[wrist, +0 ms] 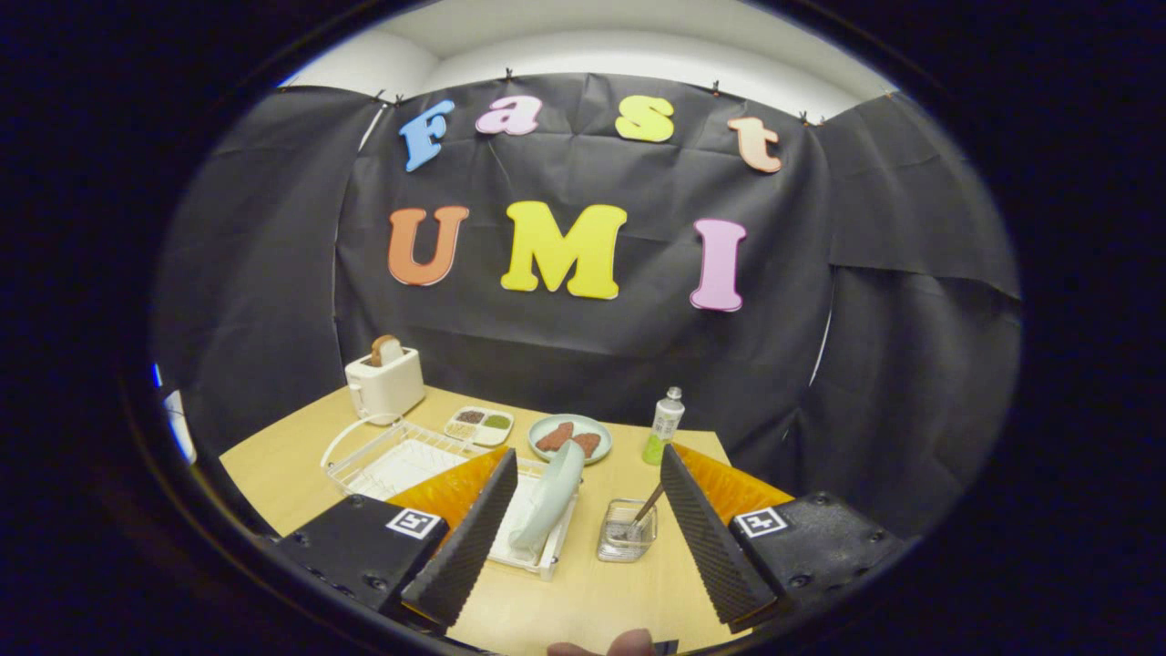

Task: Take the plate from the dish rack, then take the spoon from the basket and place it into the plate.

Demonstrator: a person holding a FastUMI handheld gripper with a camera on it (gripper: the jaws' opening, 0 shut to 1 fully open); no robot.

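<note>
we are on step one: our tool (583,524) gapes empty, the plate (549,497) upright in the rack (364,456) at lower centre, so next we straddle its rim.

plate (551,497) pale green | dish rack (383,460) white wire | basket (627,531) clear | spoon (649,504) brown handle | counter (583,592) light wood | toaster (385,383) white | far plate (570,437) pale green, reddish-brown pieces | bottle (665,425) clear, green base
</note>
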